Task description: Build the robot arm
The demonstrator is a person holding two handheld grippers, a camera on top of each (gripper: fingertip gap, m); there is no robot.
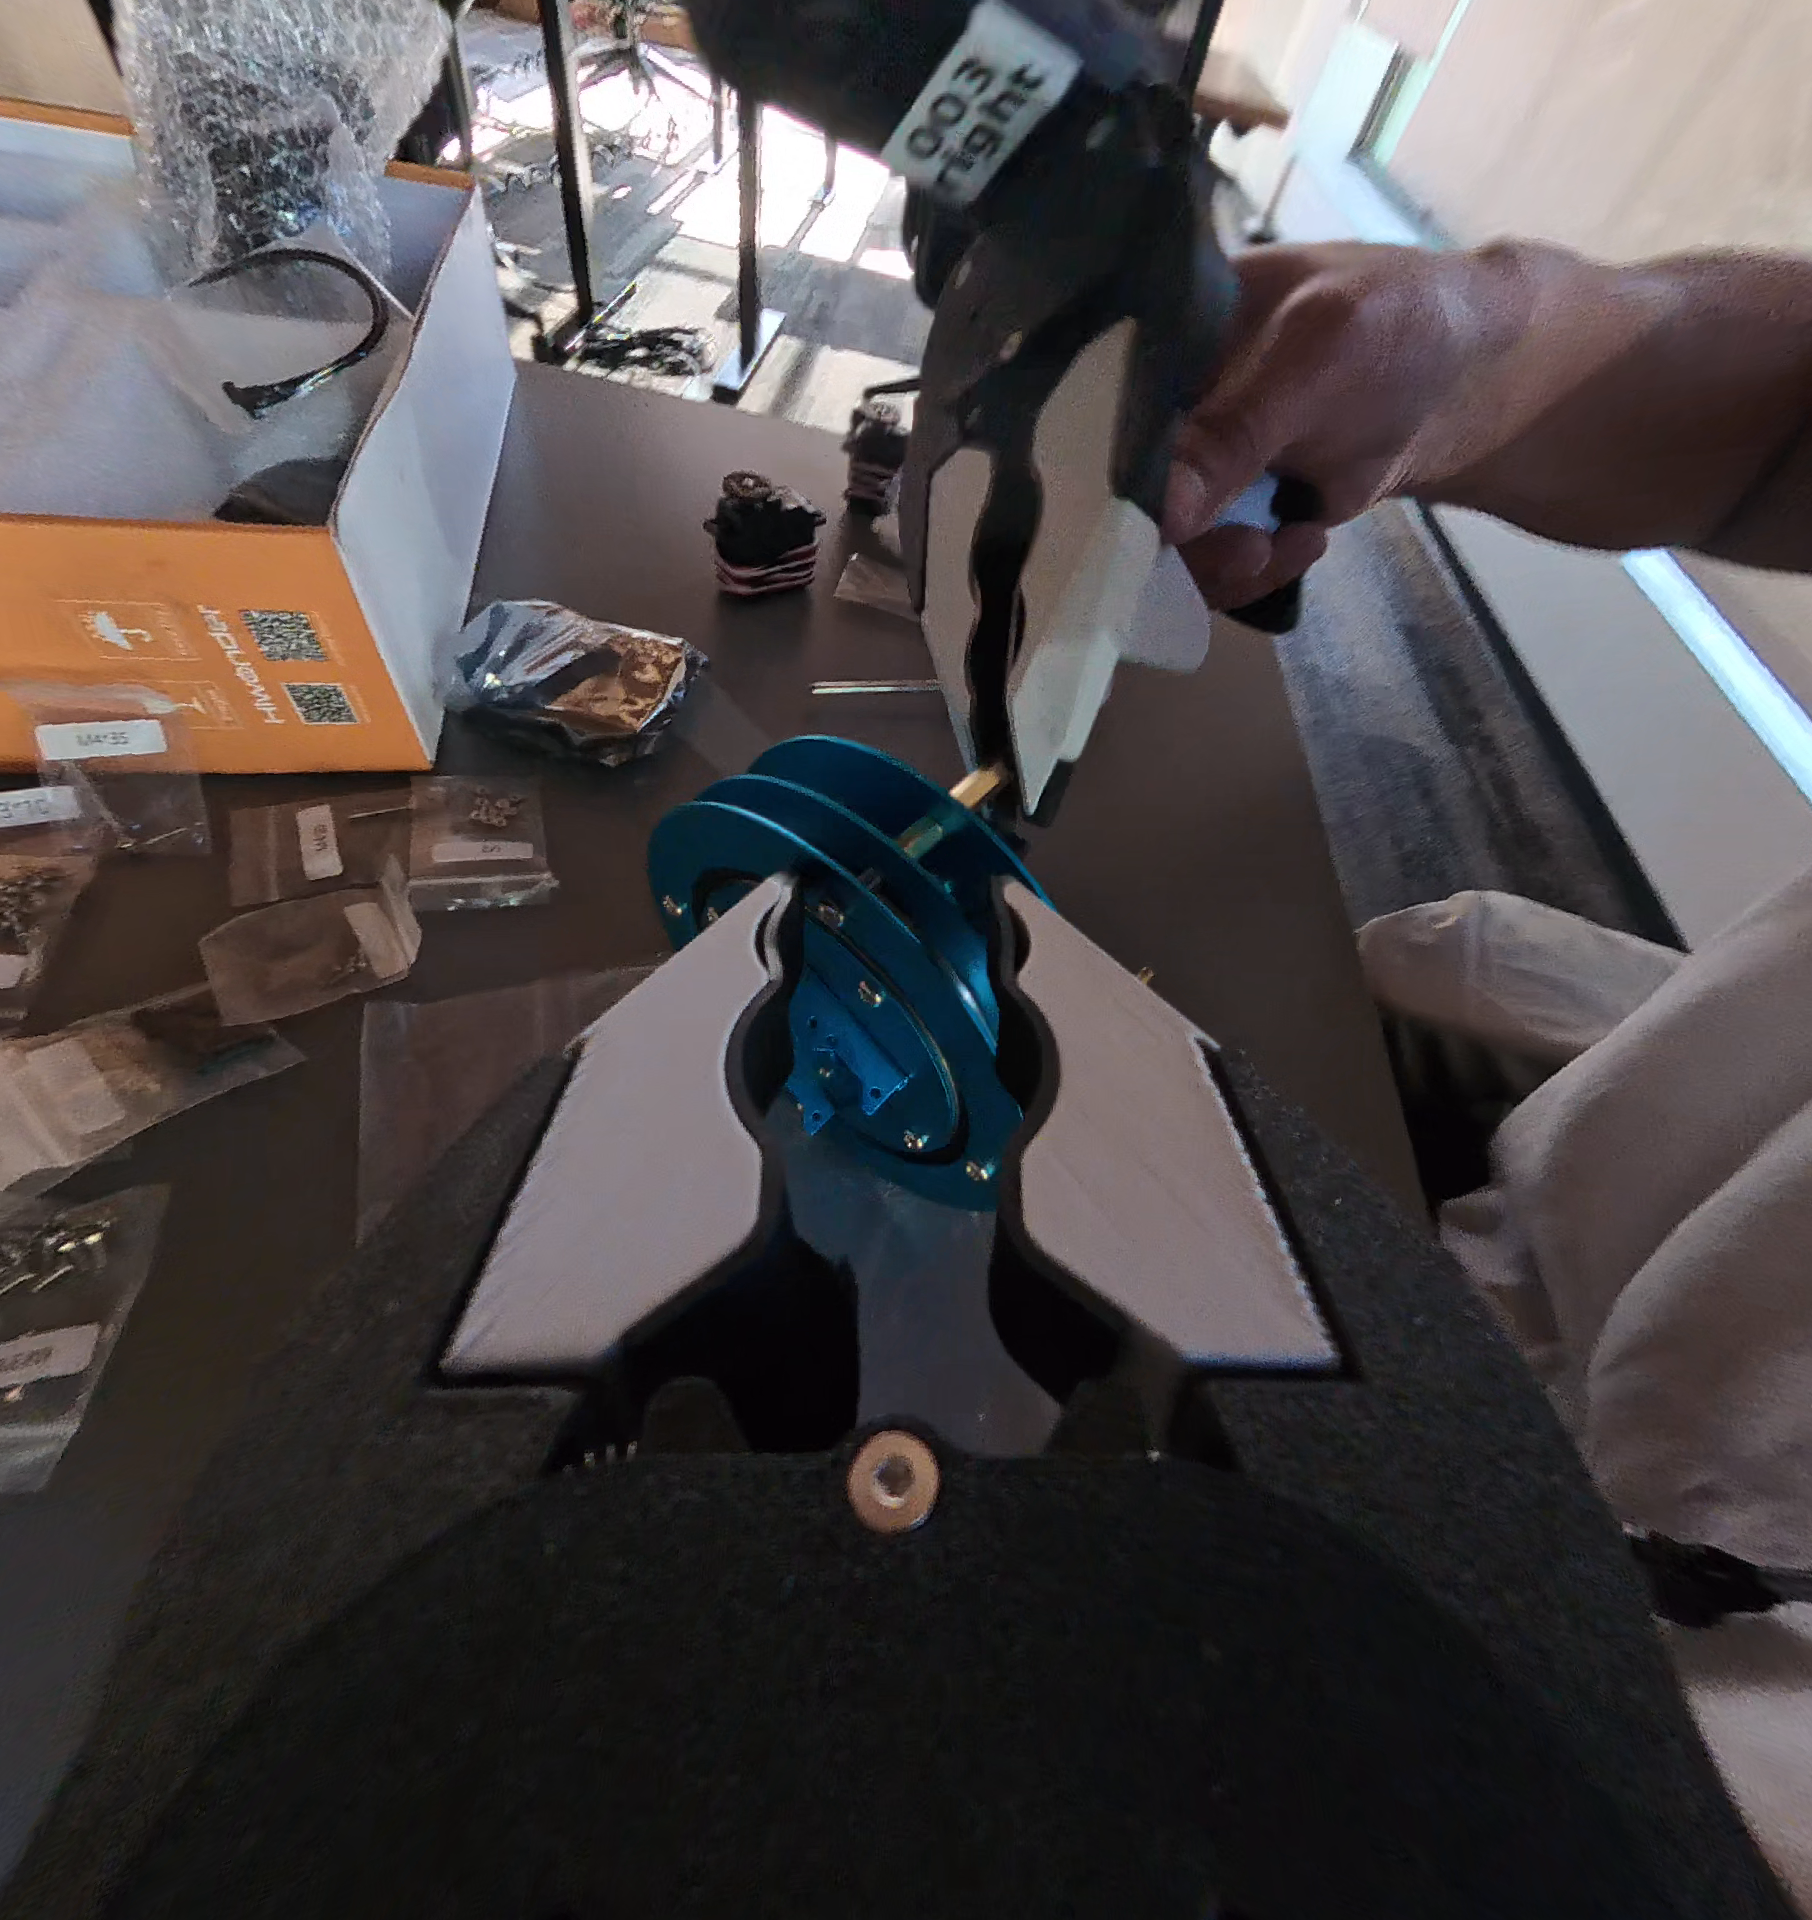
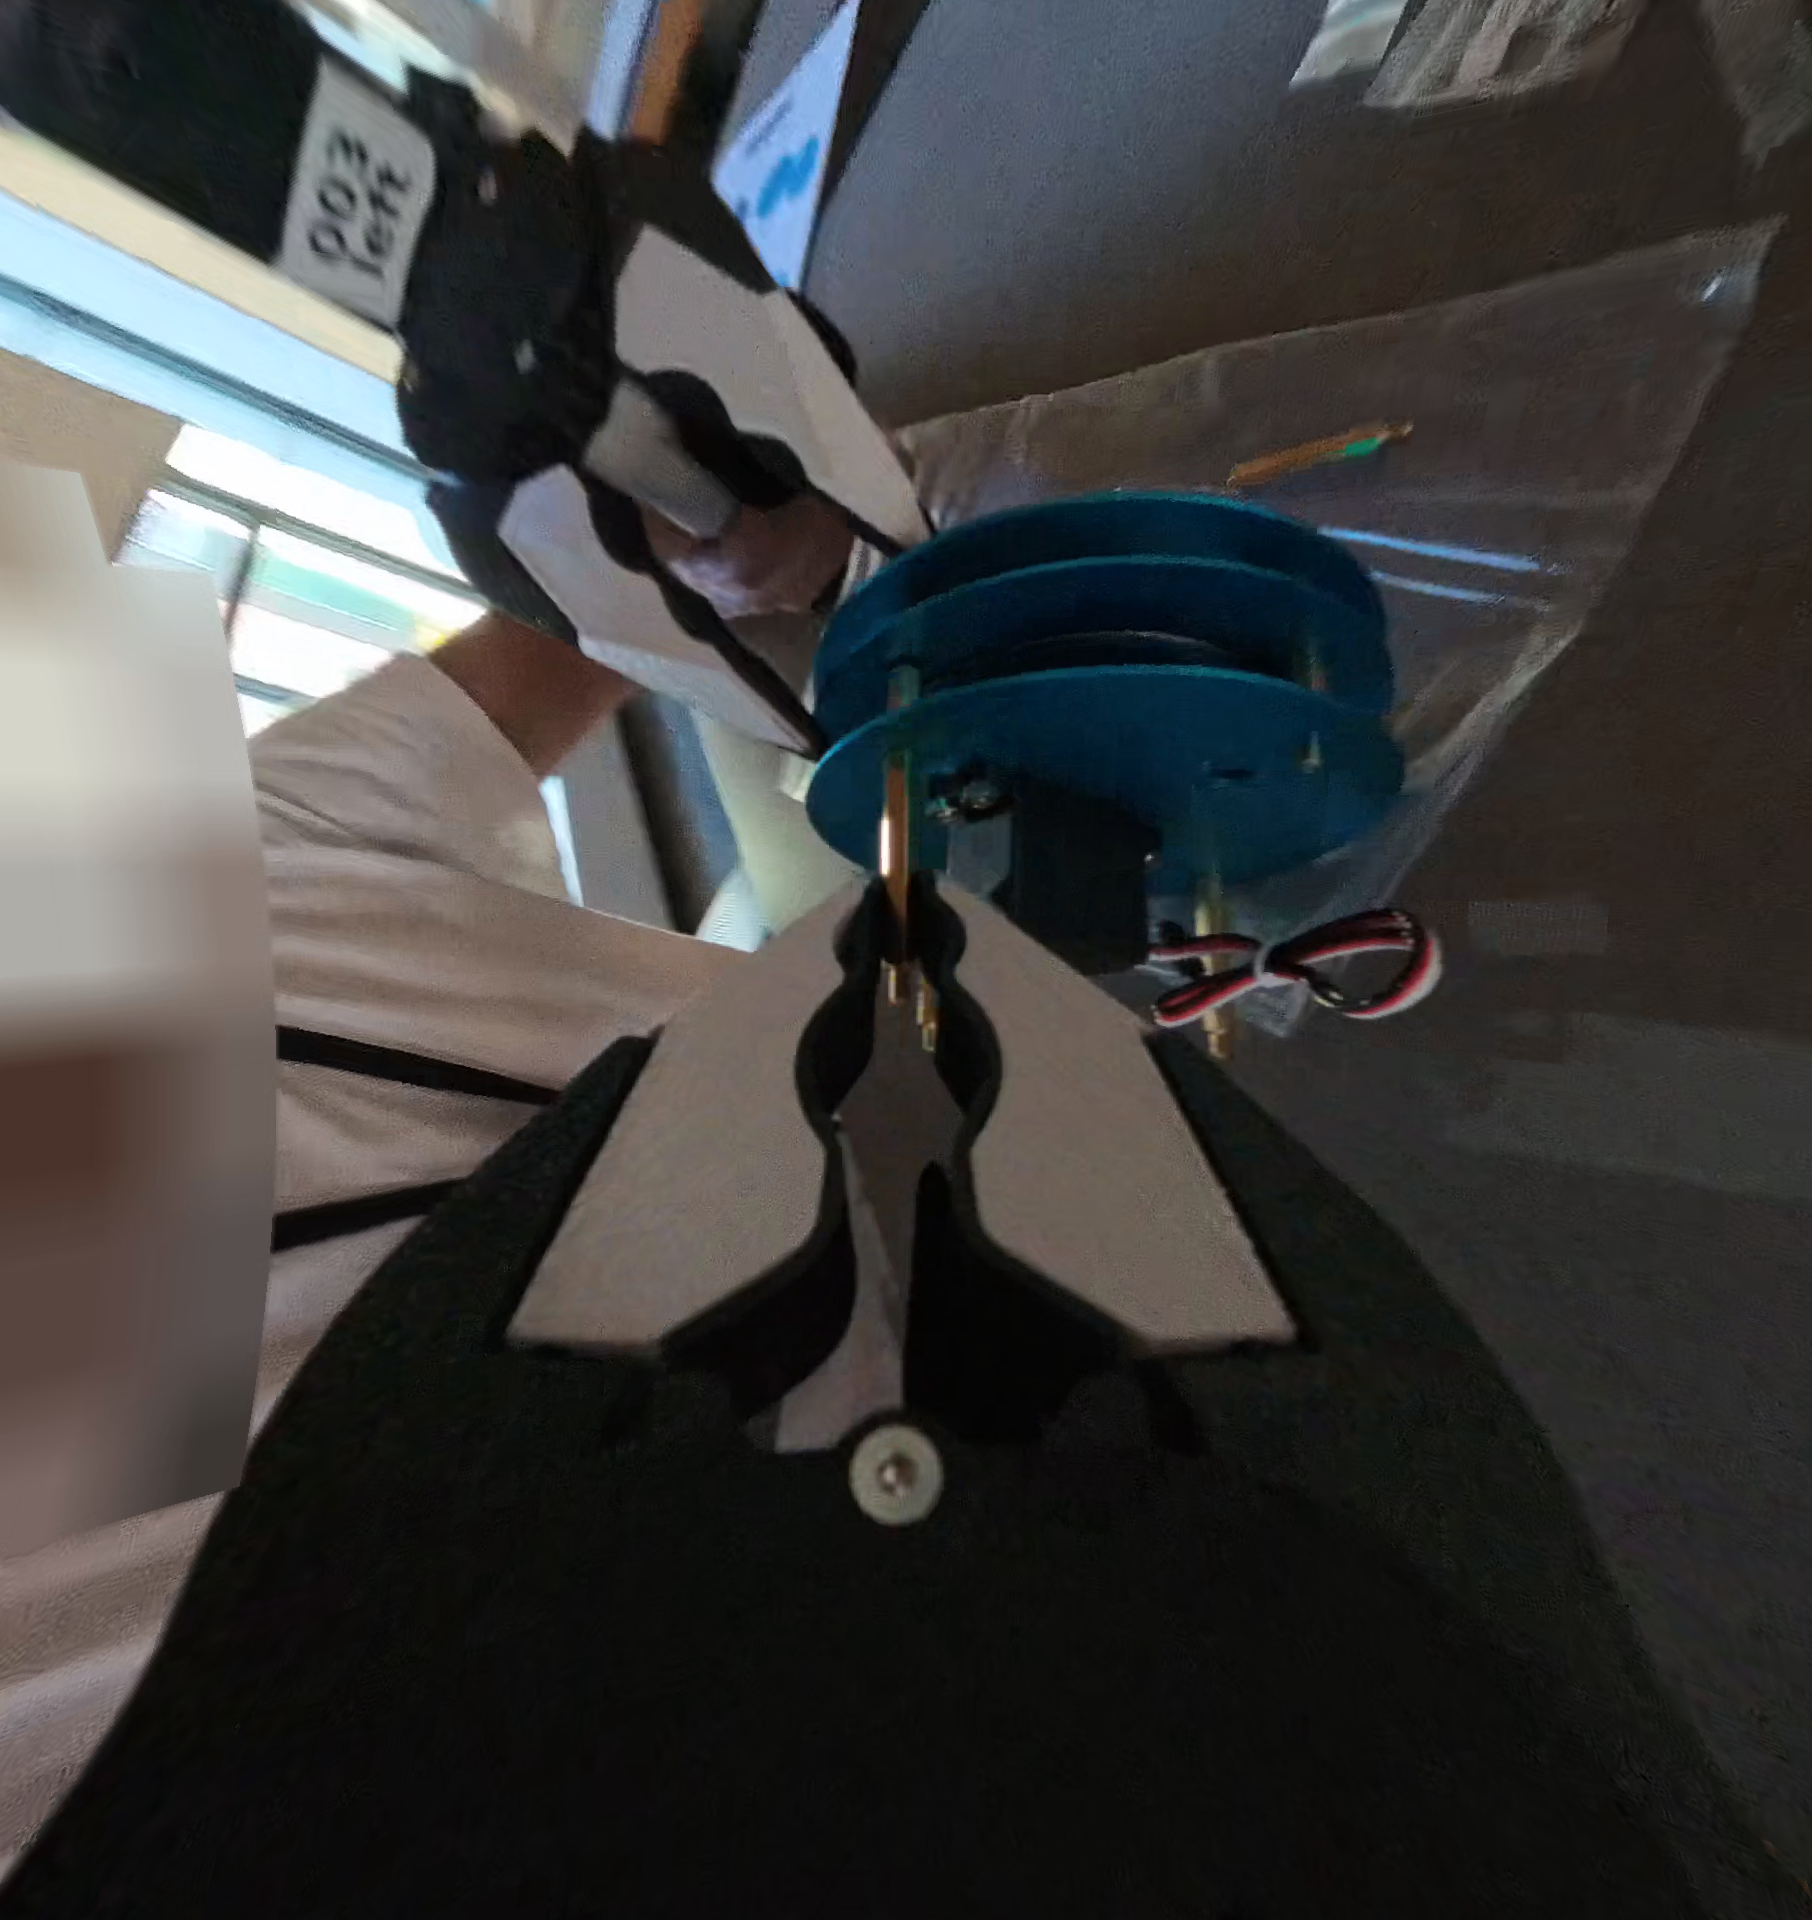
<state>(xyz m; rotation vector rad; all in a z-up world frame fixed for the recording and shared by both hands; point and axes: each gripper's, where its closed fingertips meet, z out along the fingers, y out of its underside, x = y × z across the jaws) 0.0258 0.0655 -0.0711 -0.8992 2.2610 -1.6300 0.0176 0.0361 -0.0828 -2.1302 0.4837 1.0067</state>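
Midair above the table (image 1: pixel 1141 935), your left gripper (image 1: pixel 897 894) clamps the rim of a blue disc stack (image 1: pixel 881 997), its fingers closed on the plates' edges. Your right gripper (image 2: pixel 907 904) pinches one brass post (image 2: pixel 897 831) that sticks out from the stack, jaws nearly together around it. A bundled red, white and black cable (image 2: pixel 1317 961) hangs by the black block under the lowest disc. Behind, on the table, lie an orange box (image 1: pixel 185 634), small clear bags of screws (image 1: pixel 476 842), a dark foil bag (image 1: pixel 580 675) and two black servos (image 1: pixel 767 545).
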